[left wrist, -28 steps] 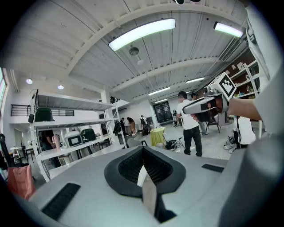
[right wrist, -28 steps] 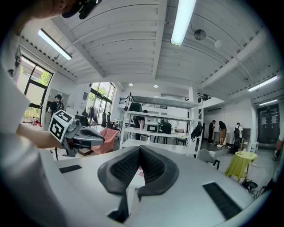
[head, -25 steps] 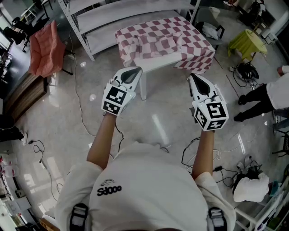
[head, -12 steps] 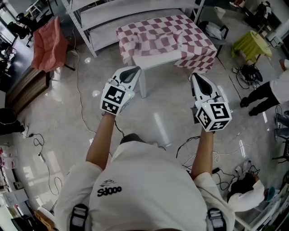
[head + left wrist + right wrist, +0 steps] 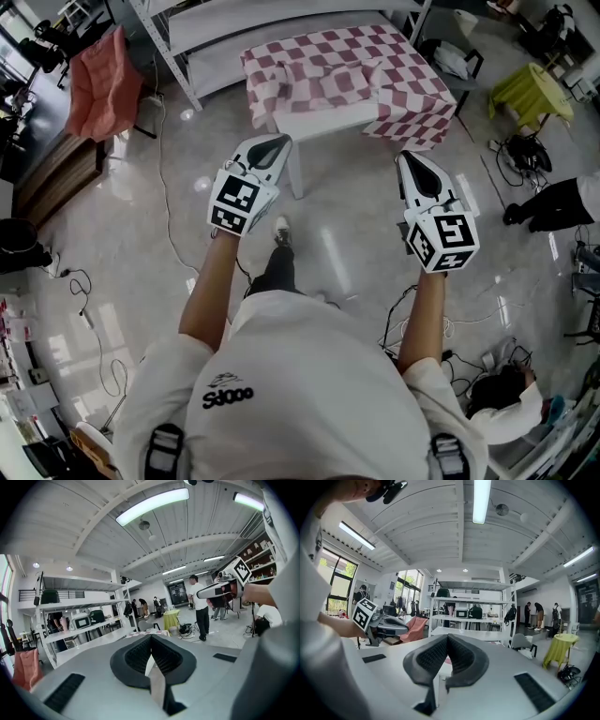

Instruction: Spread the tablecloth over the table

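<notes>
A red-and-white checked tablecloth (image 5: 342, 80) lies bunched over a small white table (image 5: 319, 120) ahead of me; the table's front edge and left leg are bare. My left gripper (image 5: 273, 143) is held out in front of me, short of the table's front-left corner, shut and empty. My right gripper (image 5: 411, 161) hovers short of the cloth's hanging front-right corner, also shut with nothing in it. In the left gripper view its jaws (image 5: 151, 641) meet and a sliver of the cloth (image 5: 149, 632) shows beyond them. The right gripper view shows shut jaws (image 5: 446, 641).
A white metal shelf rack (image 5: 216, 23) stands behind the table. A pink folding chair (image 5: 94, 89) is at the left, a yellow-green covered stand (image 5: 530, 89) at the right. Cables (image 5: 84, 309) trail over the glossy floor. A person's legs (image 5: 548, 202) are at the right.
Both grippers have drifted slightly toward the table, still shut. My foot now shows stepping forward between my arms. The bystander at the right has shifted.
</notes>
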Tool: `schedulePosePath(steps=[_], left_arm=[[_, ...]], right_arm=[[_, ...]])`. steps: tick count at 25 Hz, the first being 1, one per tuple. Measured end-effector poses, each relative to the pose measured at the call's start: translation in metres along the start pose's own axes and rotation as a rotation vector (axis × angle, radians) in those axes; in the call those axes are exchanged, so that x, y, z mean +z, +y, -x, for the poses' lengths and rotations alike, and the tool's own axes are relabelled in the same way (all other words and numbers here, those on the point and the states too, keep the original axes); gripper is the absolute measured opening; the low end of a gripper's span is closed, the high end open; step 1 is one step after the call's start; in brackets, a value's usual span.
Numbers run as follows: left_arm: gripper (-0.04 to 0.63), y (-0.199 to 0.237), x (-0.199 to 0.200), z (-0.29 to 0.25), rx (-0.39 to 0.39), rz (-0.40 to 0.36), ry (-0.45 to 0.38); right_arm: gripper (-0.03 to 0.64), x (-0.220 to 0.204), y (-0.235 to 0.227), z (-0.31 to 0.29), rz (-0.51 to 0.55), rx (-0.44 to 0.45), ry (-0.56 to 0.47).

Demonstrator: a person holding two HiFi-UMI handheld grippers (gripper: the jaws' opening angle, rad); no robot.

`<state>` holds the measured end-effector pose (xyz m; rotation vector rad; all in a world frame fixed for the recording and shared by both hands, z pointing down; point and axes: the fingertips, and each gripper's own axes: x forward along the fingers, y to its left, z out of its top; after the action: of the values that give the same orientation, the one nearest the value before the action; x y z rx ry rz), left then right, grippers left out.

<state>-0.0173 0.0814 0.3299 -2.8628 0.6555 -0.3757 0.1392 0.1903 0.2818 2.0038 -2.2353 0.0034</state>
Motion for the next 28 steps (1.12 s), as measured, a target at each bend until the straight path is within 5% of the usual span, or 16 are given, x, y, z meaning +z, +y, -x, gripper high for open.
schedulePosePath(steps=[7, 19, 28], left_arm=[[0.028, 0.045, -0.012, -0.051, -0.002, 0.007, -0.004], [0.028, 0.184, -0.016, -0.164, -0.013, 0.015, -0.005], [0.028, 0.269, -0.055, -0.237, -0.036, 0.056, 0.052]], right_arm=[[0.021, -0.005, -0.034, -0.053, 0.003, -0.041, 0.011], [0.021, 0.007, -0.091, -0.208, 0.005, -0.063, 0.039], [0.023, -0.009, -0.121, -0.315, -0.048, -0.067, 0.101]])
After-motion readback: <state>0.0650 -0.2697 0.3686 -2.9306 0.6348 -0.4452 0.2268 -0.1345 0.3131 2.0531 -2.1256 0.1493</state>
